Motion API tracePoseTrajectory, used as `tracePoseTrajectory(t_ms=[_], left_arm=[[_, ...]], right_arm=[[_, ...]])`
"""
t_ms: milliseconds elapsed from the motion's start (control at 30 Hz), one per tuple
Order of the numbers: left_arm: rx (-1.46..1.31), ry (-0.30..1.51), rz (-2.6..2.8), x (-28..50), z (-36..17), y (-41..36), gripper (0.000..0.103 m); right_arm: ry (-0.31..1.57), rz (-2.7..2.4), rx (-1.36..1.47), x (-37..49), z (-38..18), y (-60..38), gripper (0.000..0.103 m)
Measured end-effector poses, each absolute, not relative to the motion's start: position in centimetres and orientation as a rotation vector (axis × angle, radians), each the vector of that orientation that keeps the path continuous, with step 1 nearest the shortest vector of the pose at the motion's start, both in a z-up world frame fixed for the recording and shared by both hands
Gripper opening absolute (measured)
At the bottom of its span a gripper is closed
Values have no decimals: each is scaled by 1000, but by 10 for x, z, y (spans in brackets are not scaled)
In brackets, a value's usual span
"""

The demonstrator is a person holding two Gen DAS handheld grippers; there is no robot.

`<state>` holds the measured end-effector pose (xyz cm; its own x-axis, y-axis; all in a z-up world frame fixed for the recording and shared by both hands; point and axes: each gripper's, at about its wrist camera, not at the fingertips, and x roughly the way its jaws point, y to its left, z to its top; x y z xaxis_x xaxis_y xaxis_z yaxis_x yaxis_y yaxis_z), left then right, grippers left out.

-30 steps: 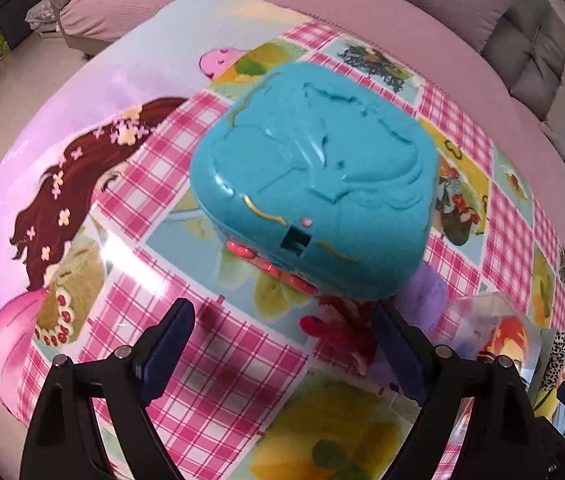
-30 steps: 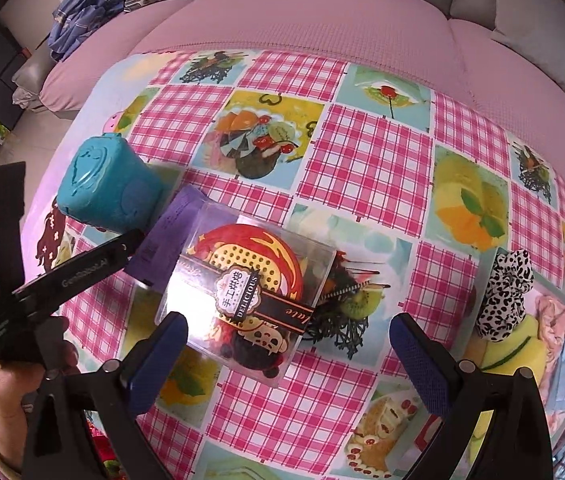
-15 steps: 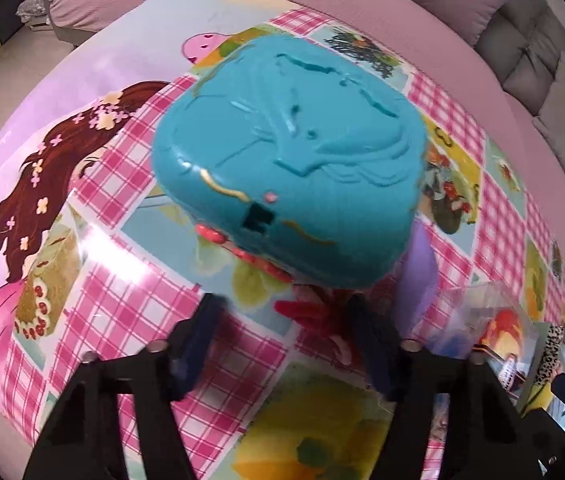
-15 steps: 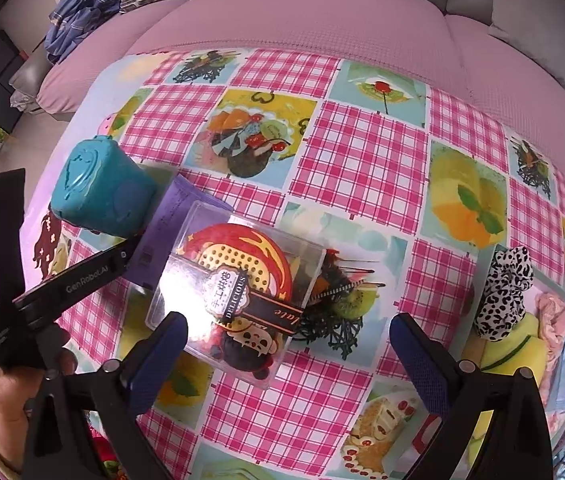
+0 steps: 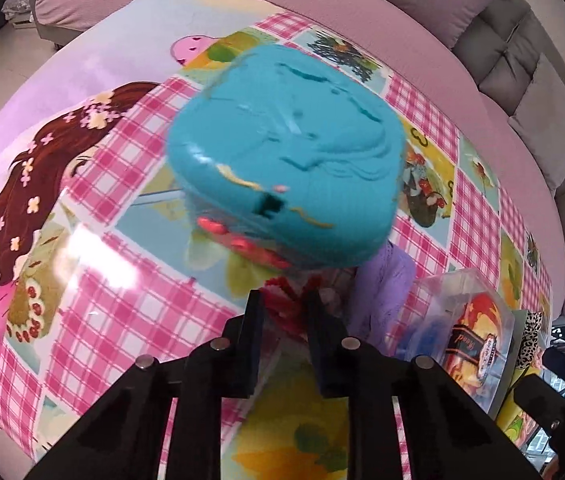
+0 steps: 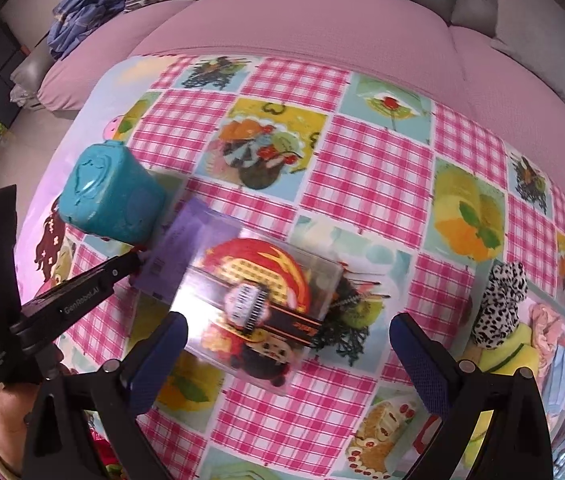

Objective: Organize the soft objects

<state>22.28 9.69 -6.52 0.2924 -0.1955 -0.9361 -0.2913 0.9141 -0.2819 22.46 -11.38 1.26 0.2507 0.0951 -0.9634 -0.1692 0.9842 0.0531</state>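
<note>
My left gripper point(image 5: 284, 300) is shut on a small red soft item point(image 5: 286, 294) lying at the near foot of a teal plastic box point(image 5: 286, 168). The teal box also shows in the right wrist view point(image 6: 112, 196), with the left gripper point(image 6: 136, 260) reaching to its base. My right gripper point(image 6: 288, 344) is open and empty, hovering over a clear plastic box with a red cartoon print point(image 6: 260, 308). A purple packet point(image 6: 186, 252) lies between the two boxes. A black-and-white spotted scrunchie point(image 6: 502, 304) lies at the right.
The table has a pink checked cloth point(image 6: 382, 168) with food pictures. A black spiky hair item point(image 6: 342, 332) lies beside the clear box. A tray with yellow and pink soft things point(image 6: 534, 340) is at the right edge. A pink sofa point(image 6: 322, 20) runs behind.
My left gripper has moved forward to the teal box and closed from wide open onto the red item. My right gripper stays open and has drifted slightly over the clear box.
</note>
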Motion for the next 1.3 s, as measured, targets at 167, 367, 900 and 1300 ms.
tracePoseTrajectory(t_ms=[167, 367, 900, 1300], left_arm=[[-448, 1275, 75, 217, -65, 116, 21], [-457, 1263, 98, 206, -63, 145, 21], [-462, 1247, 78, 192, -62, 192, 10], [-477, 1222, -3, 183, -48, 199, 46]], right_arm=[[1289, 214, -102, 228, 18, -86, 102], [1264, 288, -153, 233, 23, -49, 102], [1316, 394, -254, 230, -21, 14, 81], [1339, 337, -260, 235, -54, 19, 76]])
